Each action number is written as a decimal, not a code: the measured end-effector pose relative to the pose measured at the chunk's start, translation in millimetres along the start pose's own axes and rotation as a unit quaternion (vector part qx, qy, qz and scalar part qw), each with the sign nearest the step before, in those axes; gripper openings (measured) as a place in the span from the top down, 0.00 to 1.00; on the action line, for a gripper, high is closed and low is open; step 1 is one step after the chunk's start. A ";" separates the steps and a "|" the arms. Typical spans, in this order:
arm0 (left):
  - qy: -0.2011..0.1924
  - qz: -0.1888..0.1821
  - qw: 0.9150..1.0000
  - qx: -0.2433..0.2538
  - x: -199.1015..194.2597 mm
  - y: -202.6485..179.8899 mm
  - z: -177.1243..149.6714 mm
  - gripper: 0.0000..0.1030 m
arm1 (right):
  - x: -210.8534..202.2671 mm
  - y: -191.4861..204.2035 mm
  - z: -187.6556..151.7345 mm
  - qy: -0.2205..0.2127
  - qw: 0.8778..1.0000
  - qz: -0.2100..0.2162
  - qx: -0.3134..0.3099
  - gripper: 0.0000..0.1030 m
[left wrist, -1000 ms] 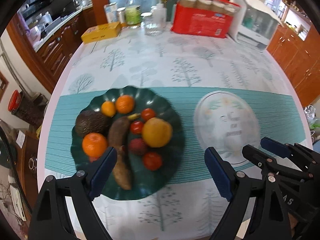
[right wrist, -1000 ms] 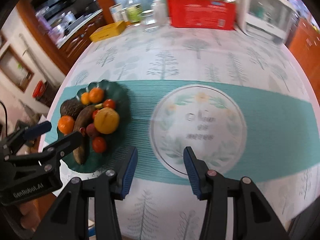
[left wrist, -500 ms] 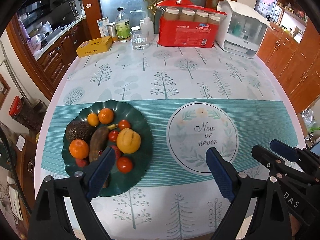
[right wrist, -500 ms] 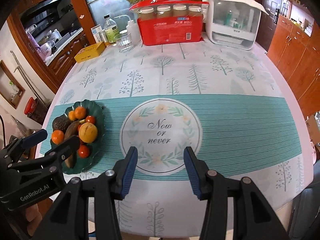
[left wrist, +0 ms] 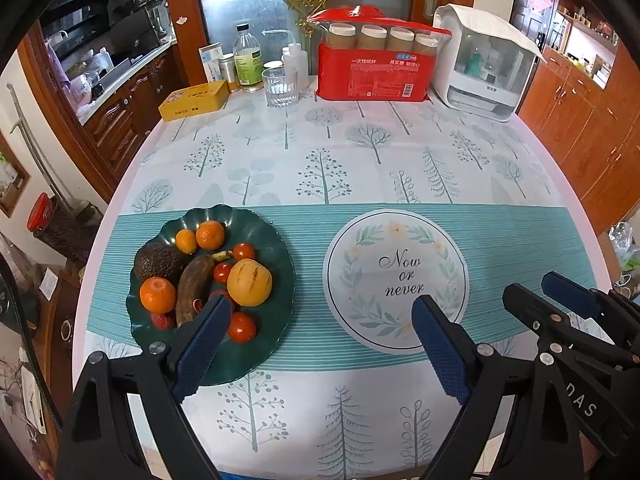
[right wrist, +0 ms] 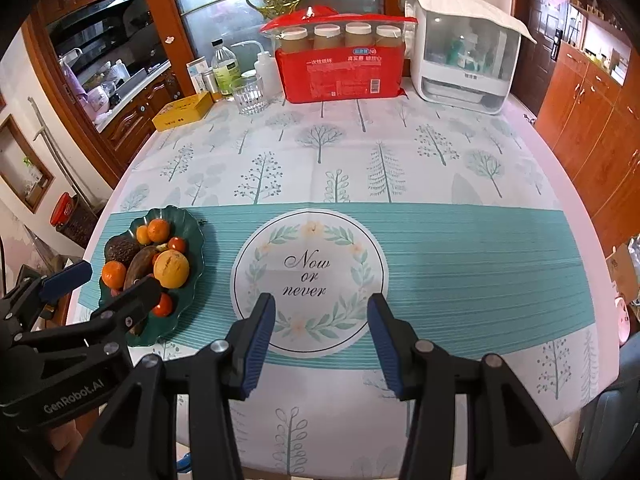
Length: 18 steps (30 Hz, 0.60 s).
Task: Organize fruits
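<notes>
A dark green scalloped plate [left wrist: 276, 248] [right wrist: 196, 236] sits at the table's left. It holds a large yellow-orange fruit [left wrist: 249, 282], several oranges [left wrist: 157, 294], a dark brown banana [left wrist: 194, 284], a dark avocado [left wrist: 158, 261] and small red tomatoes [left wrist: 241, 327]. My left gripper [left wrist: 320, 340] is open and empty, high above the front of the table, its left finger over the plate's near edge. My right gripper [right wrist: 320, 332] is open and empty above the round "Now or never" print [right wrist: 308, 276].
At the table's far edge stand a red pack of paper cups [left wrist: 376, 68], a white appliance [left wrist: 484, 64], a glass [left wrist: 280, 87], bottles [left wrist: 248, 60] and a yellow box [left wrist: 194, 100]. Wooden cabinets [left wrist: 592, 120] line the right side.
Both grippers have risen and pulled back from the table, so the plate and print look smaller and more of the room shows. Both stay open and empty.
</notes>
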<state>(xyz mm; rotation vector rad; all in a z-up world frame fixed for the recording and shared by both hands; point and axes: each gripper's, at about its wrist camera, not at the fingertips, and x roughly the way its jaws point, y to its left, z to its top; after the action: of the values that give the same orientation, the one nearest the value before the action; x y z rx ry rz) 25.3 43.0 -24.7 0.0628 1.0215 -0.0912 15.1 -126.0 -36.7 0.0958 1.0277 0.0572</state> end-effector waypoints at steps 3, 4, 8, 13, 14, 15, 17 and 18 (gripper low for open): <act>0.000 0.000 1.000 0.000 -0.1 0.1 0.1 0.12 | -1.3 -0.6 0.6 -0.003 1.000 0.001 -0.004 0.53; 0.000 0.000 1.000 0.001 -0.1 0.2 0.0 0.12 | -1.9 -0.7 1.0 -0.004 1.000 0.001 -0.005 0.53; 0.000 -0.001 1.000 0.001 -0.3 0.1 0.0 0.12 | -3.7 -2.4 0.8 -0.007 1.000 0.000 -0.006 0.53; -0.001 -0.001 1.000 0.002 -0.9 -1.8 -0.1 0.12 | -5.5 -4.2 1.0 -0.011 1.000 -0.002 -0.006 0.53; -0.001 -0.001 1.000 0.002 -1.4 -3.3 -0.5 0.12 | -6.0 -4.2 0.9 -0.011 1.000 -0.003 -0.006 0.53; -0.001 -0.002 1.000 0.002 -2.0 -3.8 -0.9 0.12 | -6.5 -4.3 1.1 -0.013 1.000 -0.003 -0.006 0.53; -0.002 -0.002 1.000 0.003 -2.5 -5.3 -1.4 0.12 | -8.1 -3.8 1.0 -0.015 1.000 -0.004 -0.007 0.53; -0.002 -0.002 1.000 0.003 -2.8 -5.9 -1.2 0.12 | -8.6 -3.8 1.3 -0.016 1.000 -0.004 -0.007 0.53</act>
<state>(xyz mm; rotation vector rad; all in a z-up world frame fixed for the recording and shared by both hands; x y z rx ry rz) 22.2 37.4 -23.0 0.0660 1.0180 -0.0975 11.9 -130.7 -29.1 0.0788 0.9953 0.0558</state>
